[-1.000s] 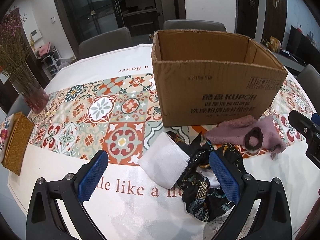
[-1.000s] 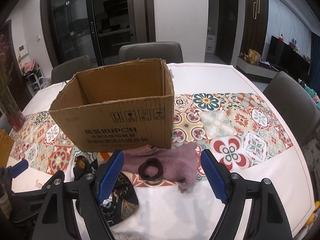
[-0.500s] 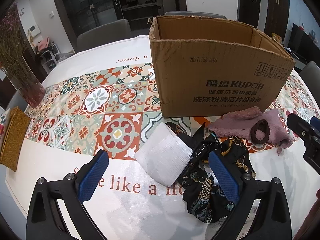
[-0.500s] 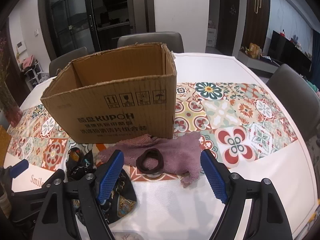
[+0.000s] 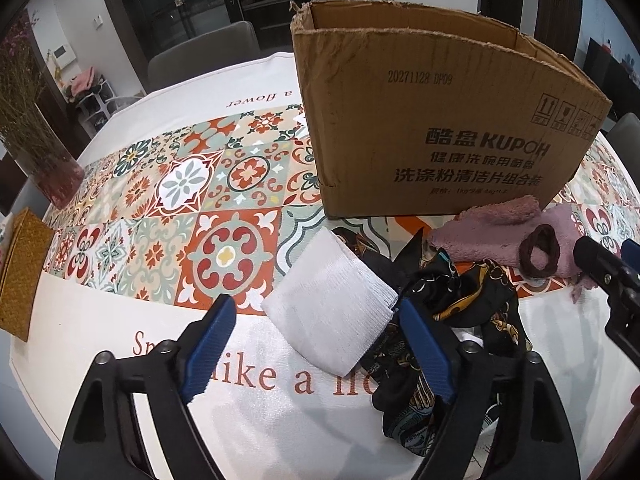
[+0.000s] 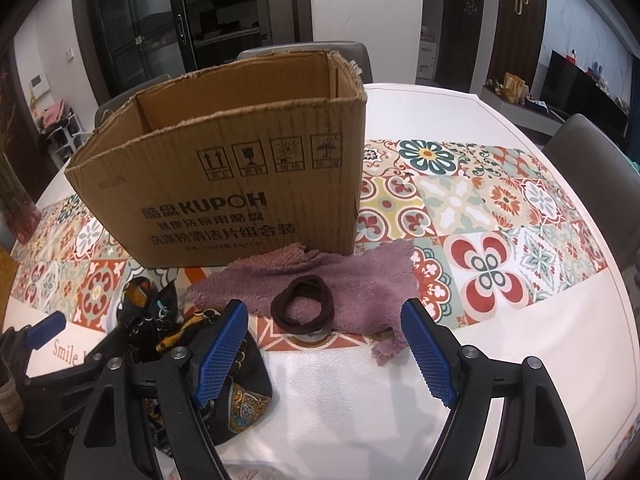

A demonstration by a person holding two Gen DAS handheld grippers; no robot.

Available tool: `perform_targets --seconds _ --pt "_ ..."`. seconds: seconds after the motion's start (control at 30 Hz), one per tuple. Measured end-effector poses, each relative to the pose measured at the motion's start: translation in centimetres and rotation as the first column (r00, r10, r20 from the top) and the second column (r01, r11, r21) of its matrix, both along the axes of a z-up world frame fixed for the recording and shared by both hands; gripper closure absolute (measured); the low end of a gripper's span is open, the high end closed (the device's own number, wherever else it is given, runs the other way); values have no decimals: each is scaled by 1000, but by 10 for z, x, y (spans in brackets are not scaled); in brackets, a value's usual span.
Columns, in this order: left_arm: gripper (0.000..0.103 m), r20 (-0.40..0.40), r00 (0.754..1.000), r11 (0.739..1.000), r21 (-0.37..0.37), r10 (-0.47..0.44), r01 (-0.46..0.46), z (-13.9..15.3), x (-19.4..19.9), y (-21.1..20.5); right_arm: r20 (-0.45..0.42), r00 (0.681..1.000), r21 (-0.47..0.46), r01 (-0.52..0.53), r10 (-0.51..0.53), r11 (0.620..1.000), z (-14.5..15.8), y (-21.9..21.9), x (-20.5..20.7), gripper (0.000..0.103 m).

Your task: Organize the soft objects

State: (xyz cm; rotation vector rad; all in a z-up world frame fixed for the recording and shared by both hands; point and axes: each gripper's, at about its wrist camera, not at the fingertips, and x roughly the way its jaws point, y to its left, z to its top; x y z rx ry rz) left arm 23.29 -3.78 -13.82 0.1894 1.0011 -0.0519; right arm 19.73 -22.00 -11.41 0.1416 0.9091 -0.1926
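The left gripper [image 5: 316,336] was closing around the white cloth [image 5: 330,306], pads not yet touching; the right gripper [image 6: 324,334] stood spread before the hair tie [image 6: 302,304].

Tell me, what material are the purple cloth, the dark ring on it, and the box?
Purple cloth: probably plush microfibre, fuzzy matte nap. Dark ring: likely an elastic fabric hair tie, soft and dull. Box: corrugated cardboard, brown and matte, ragged top edges.

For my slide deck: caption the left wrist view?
Closing left hand-held gripper straddles white folded cloth before cardboard box.
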Motion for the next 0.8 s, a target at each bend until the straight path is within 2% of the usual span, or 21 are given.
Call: perform_targets --seconds 0.1,0.23,0.6,0.67,0.73,0.8 --pt "25 -10 1000 1000 -5 -1 1 -3 2 1 -9 1000 0 -2 2 1000 -5 1 1 23" --pt "38 -7 1000 1000 -9 8 -8 -7 2 4 -22 1000 -1 -5 5 1000 -11 4 4 23" --pt "63 -21 999 996 -78 50 -52 -19 1 20 -55 998 -28 -28 27 999 -26 15 12 23" --pt "72 -27 998 994 -92 54 -56 -19 0 22 -58 998 -31 -33 31 999 -28 17 13 23" --pt "77 -37 998 992 -109 57 -60 -19 -1 24 -57 998 -29 -41 39 999 -30 19 14 23" --pt "77 -45 997 991 -115 63 -67 -19 -3 26 -56 997 -28 -47 45 999 -30 21 14 23"
